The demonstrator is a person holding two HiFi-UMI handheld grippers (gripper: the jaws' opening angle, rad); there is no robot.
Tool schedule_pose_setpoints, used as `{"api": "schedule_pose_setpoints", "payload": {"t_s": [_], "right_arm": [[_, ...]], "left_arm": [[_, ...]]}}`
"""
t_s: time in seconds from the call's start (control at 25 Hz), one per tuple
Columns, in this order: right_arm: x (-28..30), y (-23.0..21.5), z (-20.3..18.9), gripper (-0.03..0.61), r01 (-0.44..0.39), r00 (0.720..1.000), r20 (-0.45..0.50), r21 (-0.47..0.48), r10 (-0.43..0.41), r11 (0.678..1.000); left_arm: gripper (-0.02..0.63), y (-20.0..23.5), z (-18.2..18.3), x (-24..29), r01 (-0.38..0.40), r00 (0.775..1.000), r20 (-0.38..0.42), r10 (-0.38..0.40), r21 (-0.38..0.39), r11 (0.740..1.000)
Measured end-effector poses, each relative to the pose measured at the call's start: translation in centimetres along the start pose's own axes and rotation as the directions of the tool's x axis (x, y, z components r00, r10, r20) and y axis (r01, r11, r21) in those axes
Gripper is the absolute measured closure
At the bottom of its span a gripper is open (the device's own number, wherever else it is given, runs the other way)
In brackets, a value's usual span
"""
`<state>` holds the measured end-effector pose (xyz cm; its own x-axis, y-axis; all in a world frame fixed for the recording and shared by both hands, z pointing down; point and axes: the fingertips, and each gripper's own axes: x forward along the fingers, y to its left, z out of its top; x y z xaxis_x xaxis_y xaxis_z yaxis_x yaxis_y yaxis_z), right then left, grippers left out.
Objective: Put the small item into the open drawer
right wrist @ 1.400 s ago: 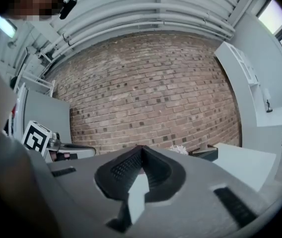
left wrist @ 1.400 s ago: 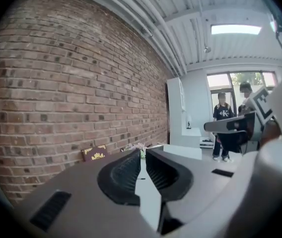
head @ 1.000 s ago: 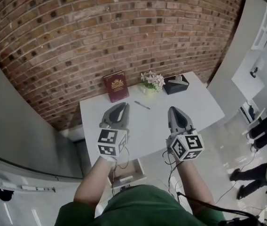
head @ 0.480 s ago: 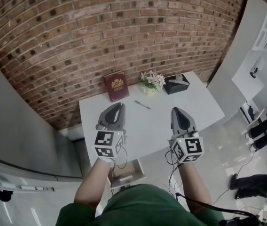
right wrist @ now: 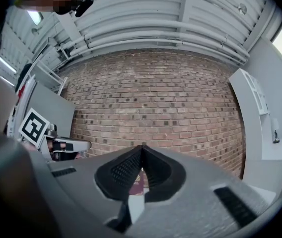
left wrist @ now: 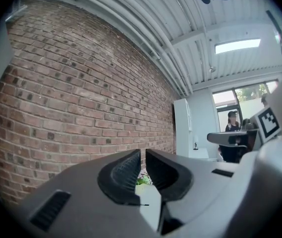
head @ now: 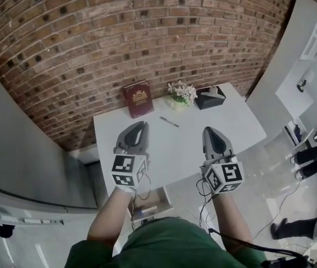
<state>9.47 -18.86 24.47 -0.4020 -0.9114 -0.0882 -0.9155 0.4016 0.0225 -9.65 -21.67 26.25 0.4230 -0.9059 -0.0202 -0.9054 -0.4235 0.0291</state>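
Note:
A thin dark pen (head: 168,122) lies on the white table (head: 236,128), in front of the flowers. Below the table's near edge an open drawer (head: 161,196) shows, with a pale item inside. My left gripper (head: 141,125) hovers over the table's left part, its jaws all but touching, with nothing between them. In the left gripper view, the left gripper (left wrist: 142,151) points at the flowers (left wrist: 142,181). My right gripper (head: 209,130) hangs over the table's middle, shut and empty. The right gripper (right wrist: 141,147) aims at the dark red book (right wrist: 137,183). Both are well short of the pen.
A dark red book (head: 138,98) leans on the brick wall (head: 119,32). A flower pot (head: 181,94) and a black tissue box (head: 210,98) stand beside it at the table's back. Cables hang from both grippers. People's legs show on the floor at far right.
Both grippers drew back slightly toward me and a little lower in the picture, then stayed put. The jaws have not changed. The people at the right moved.

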Motion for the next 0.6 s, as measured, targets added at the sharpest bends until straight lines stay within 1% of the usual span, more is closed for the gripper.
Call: {"api": "schedule_pose_setpoints", "payload": {"t_s": [0.6], "right_arm": [[-0.5,1.3,0.2,0.577,-0.027,1.000,-0.003,0.008,0.027,1.000]], "left_arm": [[0.586,-0.2,0.5,-1.2,0.003,1.000,0.012,-0.003,0.005,1.000]]}}
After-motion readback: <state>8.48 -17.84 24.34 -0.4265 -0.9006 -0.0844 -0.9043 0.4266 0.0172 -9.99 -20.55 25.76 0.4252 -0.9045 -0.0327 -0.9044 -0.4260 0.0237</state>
